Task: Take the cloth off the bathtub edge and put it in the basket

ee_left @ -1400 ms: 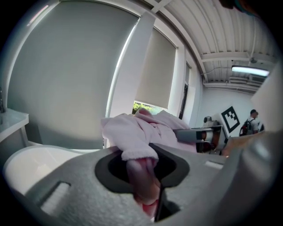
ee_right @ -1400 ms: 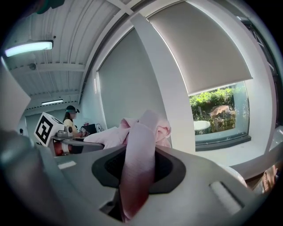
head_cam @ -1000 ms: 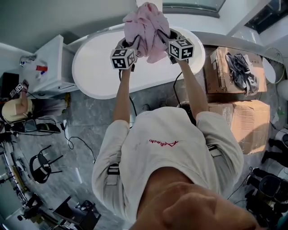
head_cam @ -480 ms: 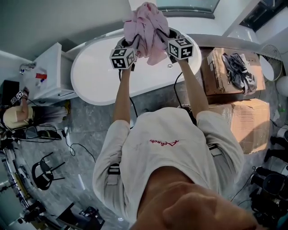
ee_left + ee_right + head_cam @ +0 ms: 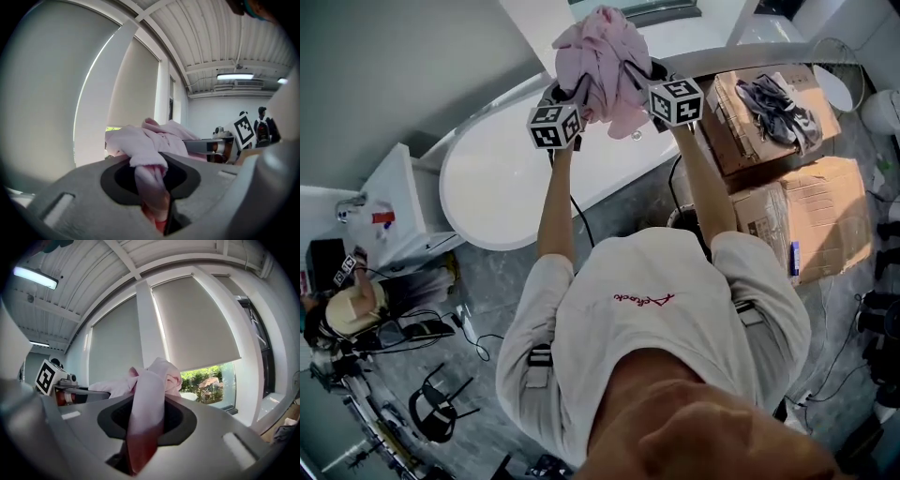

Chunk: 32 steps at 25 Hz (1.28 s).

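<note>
Above the white oval bathtub (image 5: pixel 502 178), a bunched pale-pink cloth (image 5: pixel 602 61) hung in the air between both tools, clear of the rim rather than lying on it. The left gripper (image 5: pixel 574 94) had its jaws nearly together on a fold of the fabric, and the right gripper (image 5: pixel 635 80) pinched another fold the same way. Each gripper view showed pink cloth squeezed down into the narrow gap, with the rest piled loosely above.

The step in hand looked like the carry to the basket, which no view showed plainly. To do it well, the two grippers would probably need to travel as a pair and close together; if they drifted apart, the cloth could be tugged out of one pinch. Holding it high seemed wise too, since drooping folds might catch on the tub's edge or on the brown cardboard boxes (image 5: pixel 792 220) to the right. Neither grip should slacken until the bundle sat over the basket's mouth, and then both ought to open at once.
</note>
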Each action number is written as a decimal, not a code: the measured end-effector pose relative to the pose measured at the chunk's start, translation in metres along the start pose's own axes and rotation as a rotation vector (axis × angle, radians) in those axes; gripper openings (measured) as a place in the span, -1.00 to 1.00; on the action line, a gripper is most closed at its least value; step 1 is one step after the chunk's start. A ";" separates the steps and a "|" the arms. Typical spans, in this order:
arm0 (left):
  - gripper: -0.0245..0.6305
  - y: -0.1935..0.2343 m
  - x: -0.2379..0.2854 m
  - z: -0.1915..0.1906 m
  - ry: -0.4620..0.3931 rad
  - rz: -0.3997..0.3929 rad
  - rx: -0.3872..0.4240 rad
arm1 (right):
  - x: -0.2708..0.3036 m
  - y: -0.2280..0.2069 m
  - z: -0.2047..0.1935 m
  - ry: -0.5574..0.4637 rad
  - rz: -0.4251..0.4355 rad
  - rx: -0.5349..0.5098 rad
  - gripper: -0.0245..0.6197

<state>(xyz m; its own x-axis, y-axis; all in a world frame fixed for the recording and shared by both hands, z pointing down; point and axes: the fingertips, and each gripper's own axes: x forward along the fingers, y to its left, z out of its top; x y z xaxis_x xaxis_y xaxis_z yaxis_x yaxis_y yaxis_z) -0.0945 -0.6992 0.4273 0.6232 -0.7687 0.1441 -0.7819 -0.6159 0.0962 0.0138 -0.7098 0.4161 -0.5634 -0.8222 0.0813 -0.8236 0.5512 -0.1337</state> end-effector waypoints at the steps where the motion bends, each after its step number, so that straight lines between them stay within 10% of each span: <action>1: -0.63 -0.004 0.005 0.001 0.000 -0.025 0.006 | -0.005 -0.004 0.001 -0.006 -0.025 0.004 -0.59; 32: -0.63 -0.311 0.036 -0.031 0.079 -0.891 0.091 | -0.341 -0.049 -0.025 -0.099 -0.887 0.068 -0.59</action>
<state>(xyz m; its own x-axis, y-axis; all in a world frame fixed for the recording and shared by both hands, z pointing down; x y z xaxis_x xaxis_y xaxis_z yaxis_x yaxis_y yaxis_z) 0.1701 -0.5299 0.4330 0.9926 0.0125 0.1205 -0.0029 -0.9919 0.1270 0.2451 -0.4528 0.4193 0.2898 -0.9521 0.0973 -0.9461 -0.3004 -0.1212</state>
